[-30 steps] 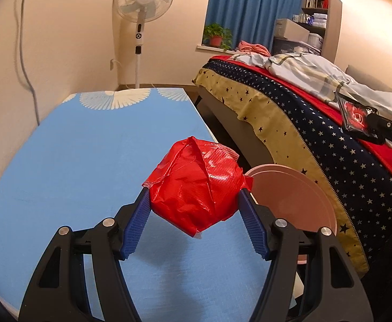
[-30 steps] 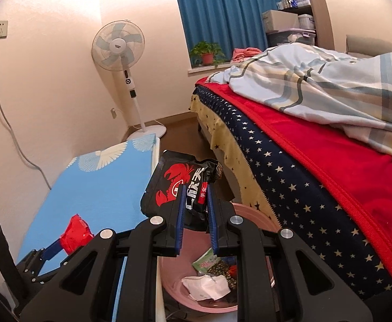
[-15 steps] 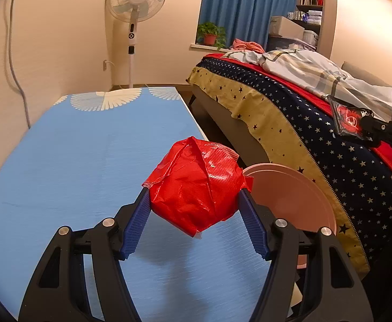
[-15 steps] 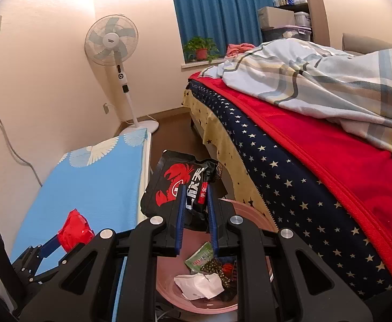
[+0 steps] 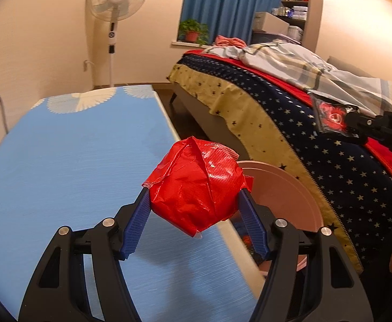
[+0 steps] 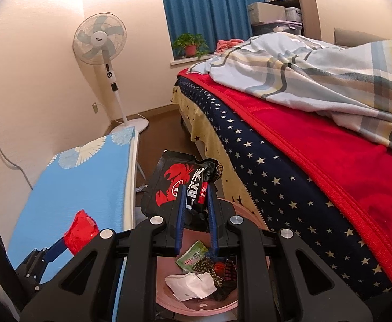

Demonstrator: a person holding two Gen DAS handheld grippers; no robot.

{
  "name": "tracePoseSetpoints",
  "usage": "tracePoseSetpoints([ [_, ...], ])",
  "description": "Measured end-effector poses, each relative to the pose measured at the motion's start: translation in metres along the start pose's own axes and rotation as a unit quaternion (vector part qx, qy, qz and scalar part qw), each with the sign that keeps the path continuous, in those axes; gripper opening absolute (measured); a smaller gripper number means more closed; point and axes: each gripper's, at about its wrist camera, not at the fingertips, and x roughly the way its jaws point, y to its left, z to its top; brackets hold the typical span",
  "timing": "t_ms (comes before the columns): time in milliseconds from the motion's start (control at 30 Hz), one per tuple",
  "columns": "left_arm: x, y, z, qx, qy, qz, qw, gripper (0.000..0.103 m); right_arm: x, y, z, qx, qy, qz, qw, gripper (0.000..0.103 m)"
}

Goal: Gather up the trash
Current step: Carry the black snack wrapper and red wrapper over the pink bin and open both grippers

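Note:
My left gripper (image 5: 194,209) is shut on a crumpled red wrapper (image 5: 196,185) and holds it above the right edge of the blue table (image 5: 69,147). It also shows in the right wrist view (image 6: 81,230). My right gripper (image 6: 194,198) is shut on a black snack bag with a red crab print (image 6: 181,182), above the pink bin (image 6: 169,302). The bin (image 5: 287,187) stands on the floor between the table and the bed and holds paper and wrappers (image 6: 193,281). The black bag also shows at the right of the left wrist view (image 5: 331,118).
A bed with a starred navy cover (image 6: 263,161) and a plaid quilt (image 6: 316,69) fills the right. A standing fan (image 6: 100,40) is by the far wall. Blue curtains (image 6: 212,8) and a potted plant (image 6: 190,45) are at the window.
The left gripper has swung a little to the right with the red wrapper, towards the bin. The right gripper has held the black bag over the bin with little movement.

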Motion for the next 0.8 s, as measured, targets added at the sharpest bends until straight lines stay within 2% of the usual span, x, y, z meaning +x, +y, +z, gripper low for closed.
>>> tracePoseSetpoints([
  [300, 0.028, -0.031, 0.0, 0.026, 0.014, -0.046, 0.9985, 0.065, 0.015, -0.01, 0.0, 0.015, 0.016, -0.011, 1.0, 0.016],
  [700, 0.063, -0.056, -0.008, 0.046, 0.049, -0.07, 0.9953, 0.065, 0.038, -0.015, 0.0, 0.027, 0.038, -0.014, 0.999, 0.016],
  [800, 0.068, -0.061, -0.007, 0.058, 0.058, -0.087, 0.9929, 0.067, 0.04, -0.014, -0.001, 0.027, 0.039, -0.015, 0.999, 0.019],
])
